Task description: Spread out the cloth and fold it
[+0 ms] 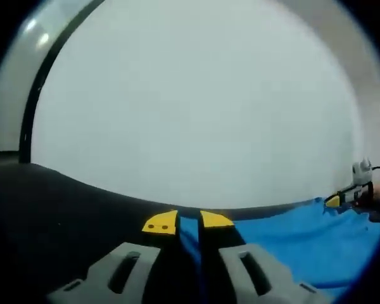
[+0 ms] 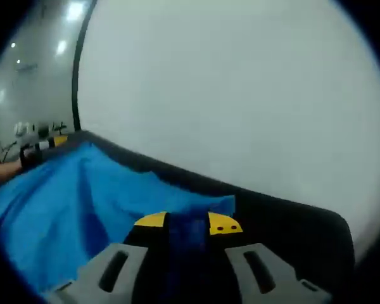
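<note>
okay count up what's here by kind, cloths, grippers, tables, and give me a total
Blue fabric cloth: 1
Two-jaw grippers with yellow tips, left gripper and right gripper, each clamped on a cloth edge: 2
Black table: 1
Total: 4

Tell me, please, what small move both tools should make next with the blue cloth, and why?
Probably draw the two tools gently apart. The left tool and right tool each pinch an edge of the blue cloth, which rumples in folds over the dark table between them, so tension should flatten it before folding.
</note>
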Available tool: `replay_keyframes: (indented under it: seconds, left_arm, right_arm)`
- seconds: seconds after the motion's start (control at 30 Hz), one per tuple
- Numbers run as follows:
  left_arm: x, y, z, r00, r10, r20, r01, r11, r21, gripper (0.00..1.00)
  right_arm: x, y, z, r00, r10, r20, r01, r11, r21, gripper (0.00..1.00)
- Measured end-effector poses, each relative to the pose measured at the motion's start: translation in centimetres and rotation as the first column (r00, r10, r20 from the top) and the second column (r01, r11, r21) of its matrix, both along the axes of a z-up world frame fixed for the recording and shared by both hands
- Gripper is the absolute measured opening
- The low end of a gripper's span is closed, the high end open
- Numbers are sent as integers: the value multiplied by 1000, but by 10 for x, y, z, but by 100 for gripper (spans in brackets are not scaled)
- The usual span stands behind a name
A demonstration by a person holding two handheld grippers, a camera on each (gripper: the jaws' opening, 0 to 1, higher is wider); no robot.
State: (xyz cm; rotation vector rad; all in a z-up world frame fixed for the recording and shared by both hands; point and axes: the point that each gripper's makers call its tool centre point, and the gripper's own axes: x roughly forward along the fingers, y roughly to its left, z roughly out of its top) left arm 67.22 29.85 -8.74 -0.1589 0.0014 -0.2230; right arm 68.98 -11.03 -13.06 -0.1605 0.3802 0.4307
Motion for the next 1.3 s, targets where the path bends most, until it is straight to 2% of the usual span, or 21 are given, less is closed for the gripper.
replay_keyframes:
  seconds: [0.07, 0.1, 0.17, 0.23, 0.33, 0.4, 0.5, 0.57, 0.6, 0.67, 0.77, 0.8, 0.83, 0.87, 0.97, 1.0, 1.07, 1.1, 1.17, 1.27, 1.3]
  left_arm:
    - [-1, 1, 1, 1000, 0, 3, 0, 1000, -7, 15]
    - [-1, 1, 1, 1000, 0, 5, 0, 1000, -8, 15]
    - [-2, 1, 1, 1000, -7, 9, 7, 1000, -13, 15]
    - [-2, 1, 2, 1000, -14, 15, 14, 1000, -19, 15]
    - [-1, -1, 1, 1000, -22, 12, 22, 1000, -12, 15]
    - [0, -4, 0, 1000, -27, 9, 26, 1000, 4, 15]
    - [1, -5, -1, 999, -32, 8, 32, 999, 15, 15]
    - [1, -5, -2, 999, -31, 7, 31, 999, 17, 15]
    - [2, -5, -2, 1000, -29, 9, 29, 999, 16, 15]
    - [5, -3, -5, 1000, -15, -3, 15, 999, 28, 15]
    - [6, -3, -6, 1000, -10, -4, 10, 999, 45, 15]
    - [6, -2, -7, 1000, -5, -7, 5, 999, 48, 15]
    - [6, -1, -8, 1000, -1, -9, 1, 999, 51, 15]
    - [6, 0, -8, 1000, 3, -10, -3, 999, 47, 15]
    - [5, 9, -4, 1000, 20, 2, -20, 1000, -4, 15]
    - [5, 13, 0, 1000, 25, 15, -24, 998, -63, 15]
    - [4, 20, 2, 999, 37, 19, -35, 995, -97, 16]
    - [3, 22, 2, 999, 40, 19, -38, 994, -102, 16]
    - [3, 20, 3, 999, 37, 23, -34, 994, -100, 16]
    - [2, 14, 3, 999, 18, 26, -16, 997, -73, 16]
    - [1, 13, 3, 1000, 7, 29, -5, 997, -74, 17]
  right_arm:
    - [6, -3, -14, 1000, -8, -18, 7, 996, -94, 19]
    - [8, 0, -15, 999, 37, 20, -33, 983, -182, 16]
    - [16, -5, -7, 999, 16, 48, -6, 978, -207, 0]
    - [24, -10, 2, 997, 8, 73, 7, 980, -200, 0]
    - [41, -25, 27, 984, -25, 176, 62, 976, -209, 0]
    - [49, -30, 33, 984, -26, 175, 64, 974, -215, 0]
    - [63, -36, 52, 971, -29, 235, 90, 964, -252, 0]
    - [70, -36, 66, 961, -48, 271, 106, 973, -205, 0]
    - [72, -34, 64, 962, -68, 264, 115, 980, -165, 0]
    - [73, -30, 45, 969, -49, 241, 104, 970, -219, 0]
    - [71, -36, -12, 991, -56, 118, 90, 948, -304, 0]
    - [70, -39, -25, 992, -79, 99, 104, 955, -277, 1]
    - [73, -37, -16, 981, -114, 159, 137, 981, -141, 1]
    - [74, -43, -13, 977, -174, 122, 178, 984, -25, 3]
    - [73, -68, 7, 953, -291, 83, 274, 946, 174, 20]
    - [73, -81, 25, 936, -341, 90, 303, 909, 286, 22]
    - [56, -99, 46, 914, -398, 82, 334, 851, 405, 17]
    - [64, -107, 53, 915, -395, 83, 329, 849, 414, 17]
    - [54, -121, 63, 923, -379, 73, 318, 854, 411, 17]
    - [3, -107, 57, 959, -282, 27, 258, 907, 333, 18]
    - [-7, -108, 63, 960, -276, 35, 249, 909, 334, 18]
